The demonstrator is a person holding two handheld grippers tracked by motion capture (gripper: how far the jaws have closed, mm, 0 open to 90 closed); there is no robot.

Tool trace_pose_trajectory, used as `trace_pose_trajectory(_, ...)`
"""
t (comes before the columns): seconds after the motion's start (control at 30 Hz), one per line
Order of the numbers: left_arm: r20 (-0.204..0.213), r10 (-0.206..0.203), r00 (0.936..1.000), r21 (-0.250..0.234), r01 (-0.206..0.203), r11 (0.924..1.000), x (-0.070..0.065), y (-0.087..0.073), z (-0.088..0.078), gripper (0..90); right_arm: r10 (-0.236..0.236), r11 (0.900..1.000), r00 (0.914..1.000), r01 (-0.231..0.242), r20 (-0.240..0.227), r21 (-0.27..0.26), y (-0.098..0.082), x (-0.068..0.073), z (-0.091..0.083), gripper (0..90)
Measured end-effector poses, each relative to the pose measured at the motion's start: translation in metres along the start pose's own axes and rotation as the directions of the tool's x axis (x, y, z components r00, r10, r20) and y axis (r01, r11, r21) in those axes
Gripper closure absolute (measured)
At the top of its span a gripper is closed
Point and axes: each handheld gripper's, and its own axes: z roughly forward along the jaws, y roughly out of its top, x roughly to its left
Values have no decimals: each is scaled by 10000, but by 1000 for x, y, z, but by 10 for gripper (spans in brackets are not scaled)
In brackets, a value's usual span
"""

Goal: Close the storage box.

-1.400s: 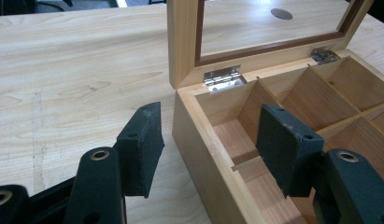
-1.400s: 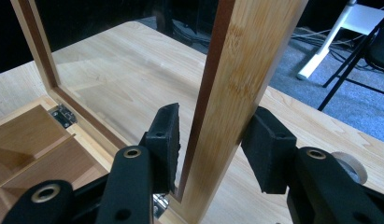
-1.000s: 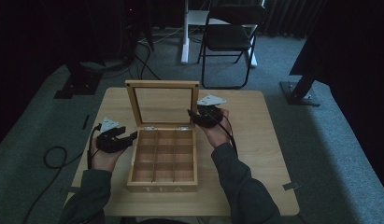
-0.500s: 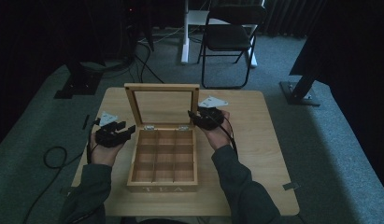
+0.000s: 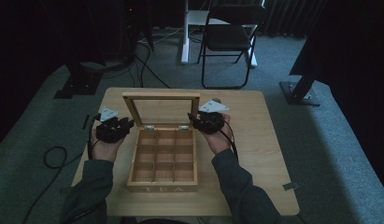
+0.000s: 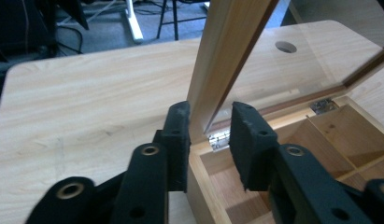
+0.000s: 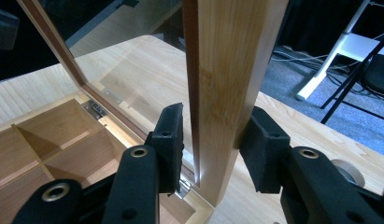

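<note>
A wooden tea box with empty square compartments stands mid-table, its glass-paned lid raised upright. My left gripper is at the lid's left side near the hinge. In the left gripper view it stands open with the lid's side frame between the jaws, the left pad touching or nearly so. My right gripper is at the lid's right side. In the right gripper view it is open, straddling the lid's other side frame just above the hinge, with a thin gap at the left pad.
The light wooden table has bare room on both sides of the box. A small round object lies behind my right gripper. A folding chair and cables stand on the carpet beyond the far edge.
My left gripper has moved forward and right, from beside the box to the lid's left frame. The right gripper has stayed at the lid's right frame.
</note>
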Motion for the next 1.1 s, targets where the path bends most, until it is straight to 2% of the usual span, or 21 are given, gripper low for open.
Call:
trace_pose_trajectory(0.23, -121, 191, 9997, 55, -190, 9998, -2, 7, 1, 719, 44, 9999, 9999, -46, -124, -147, -5, 2, -4, 600)
trace_pose_trajectory(0.4, -153, 242, 9996, 105, -240, 9997, -4, 7, 1, 754, 289, 9995, 9995, -290, -122, -99, -9, 0, -8, 610)
trace_pose_trajectory(0.53, -109, 316, 9994, 114, -315, 9994, -5, 7, 1, 776, 193, 9997, 9997, -194, -142, -130, -11, 0, -13, 631)
trace_pose_trajectory(0.67, -74, 367, 9993, 121, -366, 9993, -6, 7, 0, 775, 147, 9997, 9998, -151, -157, -209, -12, 1, -20, 688)
trace_pose_trajectory(1.1, 39, 378, 9993, 27, -378, 9993, -7, 1, -5, 775, 1, 9999, 9997, -4, -239, -110, -13, 3, -31, 745)
